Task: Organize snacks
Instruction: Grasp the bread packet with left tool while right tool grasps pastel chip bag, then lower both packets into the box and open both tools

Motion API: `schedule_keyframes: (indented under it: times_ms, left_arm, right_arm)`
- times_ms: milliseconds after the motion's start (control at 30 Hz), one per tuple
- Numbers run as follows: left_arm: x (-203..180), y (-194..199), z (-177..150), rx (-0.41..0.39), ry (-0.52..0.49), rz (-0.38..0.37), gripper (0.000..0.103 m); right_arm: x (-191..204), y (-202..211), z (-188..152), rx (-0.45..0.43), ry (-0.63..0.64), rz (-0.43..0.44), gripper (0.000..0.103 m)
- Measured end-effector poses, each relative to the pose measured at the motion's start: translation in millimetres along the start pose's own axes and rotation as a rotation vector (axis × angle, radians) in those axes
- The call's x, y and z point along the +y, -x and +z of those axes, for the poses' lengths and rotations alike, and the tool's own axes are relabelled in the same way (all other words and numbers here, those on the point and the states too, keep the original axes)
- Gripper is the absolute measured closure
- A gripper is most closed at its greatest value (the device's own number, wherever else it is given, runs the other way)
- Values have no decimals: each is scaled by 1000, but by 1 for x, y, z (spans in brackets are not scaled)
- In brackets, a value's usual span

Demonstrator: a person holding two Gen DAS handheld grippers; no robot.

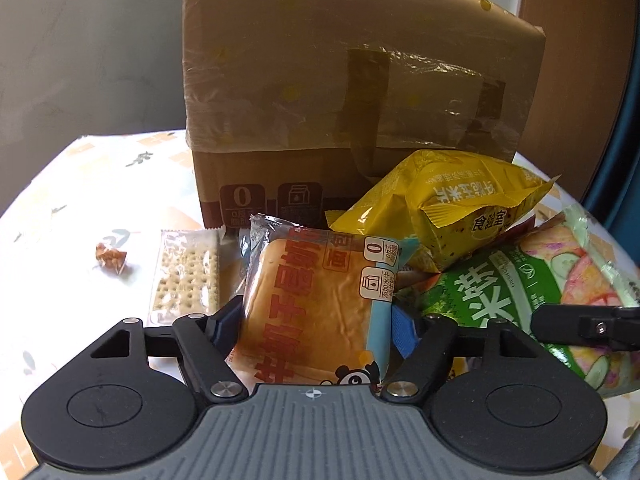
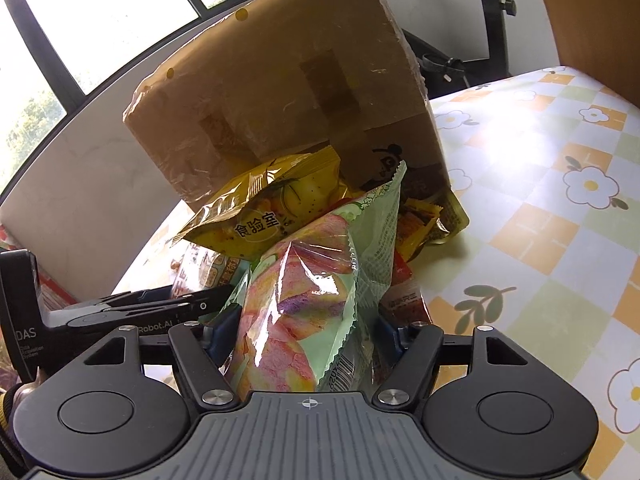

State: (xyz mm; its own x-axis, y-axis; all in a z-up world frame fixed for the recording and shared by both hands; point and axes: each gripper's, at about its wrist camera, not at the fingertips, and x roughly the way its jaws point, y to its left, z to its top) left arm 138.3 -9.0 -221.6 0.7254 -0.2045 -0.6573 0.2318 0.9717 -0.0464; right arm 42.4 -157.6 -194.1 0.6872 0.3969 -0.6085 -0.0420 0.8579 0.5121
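Two packets are being gripped at once — one in each gripper. The left gripper (image 1: 316, 326) is closing its blue pads on the sides of a bread packet (image 1: 320, 300), which is standing between the fingers at the near edge of the snack pile. The right gripper (image 2: 308, 332) is pinching a green snack bag (image 2: 316, 280) the same way; in the left wrist view that bag (image 1: 560, 272) is lying just right of the bread, with one black finger of the right gripper reaching in over it.

Behind both, a yellow snack bag (image 1: 444, 204) is resting on top of the pile and leaning against a taped cardboard box (image 1: 340, 80), which is standing on the flower-patterned tablecloth (image 2: 540, 200). A cracker packet (image 1: 188, 276) is lying flat just left of the bread, and a small wrapped candy (image 1: 111, 258) is sitting apart further left.

The step in hand looks like pulling items out of the heap to sort them. The next move is probably calling for each packet to be lifted clear — slowly on the right, since the yellow bag is partly resting on the green one and may slide or tumble. Where the packets should go is not showing in either view.
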Motion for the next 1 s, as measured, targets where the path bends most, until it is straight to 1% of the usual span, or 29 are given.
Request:
schedule_keyframes:
  times_ms: [100, 233, 433, 567, 700, 900, 1000]
  left_arm:
    - [-1, 9, -2, -11, 16, 19, 28]
    - [1, 22, -1, -29, 50, 19, 28]
    - [-4, 43, -3, -62, 46, 34, 28]
    - [-5, 58, -6, -85, 76, 39, 28]
    - [-4, 76, -9, -107, 76, 61, 28]
    - [8, 97, -19, -124, 118, 82, 28]
    - [17, 102, -23, -123, 149, 93, 28]
  right_arm:
    - [0, 0, 0, -1, -7, 5, 40]
    - [2, 1, 0, -5, -1, 5, 41]
    - [0, 7, 2, -8, -13, -4, 42]
    - [4, 13, 5, -11, -1, -12, 42]
    - [5, 21, 6, -30, -2, -7, 42]
    - [5, 31, 5, -40, -13, -21, 42]
    - [2, 36, 6, -50, -31, -48, 42]
